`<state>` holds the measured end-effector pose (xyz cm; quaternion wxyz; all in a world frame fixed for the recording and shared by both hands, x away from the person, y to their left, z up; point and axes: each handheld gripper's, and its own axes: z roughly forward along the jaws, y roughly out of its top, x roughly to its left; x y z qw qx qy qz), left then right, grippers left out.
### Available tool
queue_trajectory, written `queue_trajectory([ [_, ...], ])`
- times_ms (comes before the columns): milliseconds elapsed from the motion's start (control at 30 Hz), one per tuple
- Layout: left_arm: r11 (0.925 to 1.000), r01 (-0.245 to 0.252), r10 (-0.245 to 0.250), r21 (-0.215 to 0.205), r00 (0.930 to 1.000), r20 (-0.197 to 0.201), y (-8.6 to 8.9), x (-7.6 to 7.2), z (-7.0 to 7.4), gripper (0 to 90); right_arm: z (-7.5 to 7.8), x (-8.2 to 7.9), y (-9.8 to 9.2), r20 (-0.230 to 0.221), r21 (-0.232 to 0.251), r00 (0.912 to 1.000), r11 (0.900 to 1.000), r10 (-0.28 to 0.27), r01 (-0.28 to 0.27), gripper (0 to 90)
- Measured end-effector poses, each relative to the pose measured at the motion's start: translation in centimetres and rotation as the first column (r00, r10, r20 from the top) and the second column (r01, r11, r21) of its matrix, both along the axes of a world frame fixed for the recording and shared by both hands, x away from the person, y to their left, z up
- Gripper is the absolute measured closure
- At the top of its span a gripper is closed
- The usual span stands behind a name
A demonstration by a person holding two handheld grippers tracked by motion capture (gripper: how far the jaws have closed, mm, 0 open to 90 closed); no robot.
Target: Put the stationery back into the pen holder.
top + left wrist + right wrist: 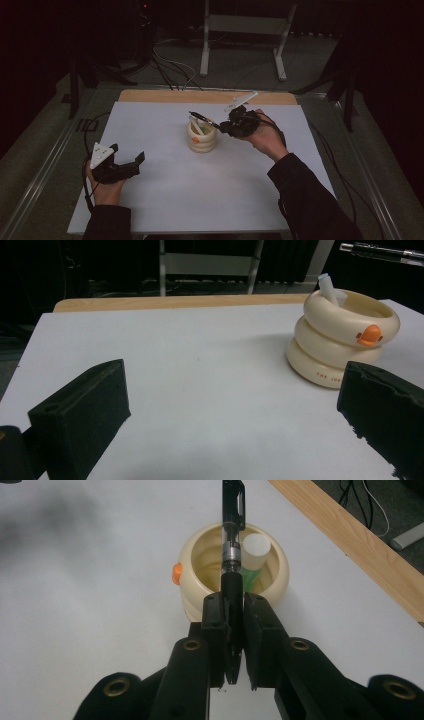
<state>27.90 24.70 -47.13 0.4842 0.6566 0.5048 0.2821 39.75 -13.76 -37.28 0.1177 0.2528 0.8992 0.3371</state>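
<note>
A dim room: grey floor (45,150), trailing cables (172,67), a white metal stand (242,25).

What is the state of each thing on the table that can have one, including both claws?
Right claw: shut on the pen, held over the holder.
Pen: gripped at one end, sticking out above the holder's opening, not yet inside.
Holder: upright on the table, open at the top, with a white-capped green stick leaning inside.
Left claw: open, empty, apart from the holder.
</note>
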Motion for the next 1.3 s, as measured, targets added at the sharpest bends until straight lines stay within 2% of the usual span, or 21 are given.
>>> queue_trajectory([
  [400, 1.0000, -0.001, 0.001, -0.001, 1.0000, 0.000, 0.01, 0.01, -0.02, 0.7, -0.02, 0.03, -0.31, -0.009, -0.038, 1.0000, 0.999, 0.003, -0.004, 81.1],
  [1300, 1.0000, -0.003, 0.003, -0.003, 1.0000, 0.001, 0.09, -0.02, 0.02, 0.7, 0.68, -0.26, -0.22, -0.010, -0.043, 0.9997, 0.999, 0.024, -0.025, 81.0],
])
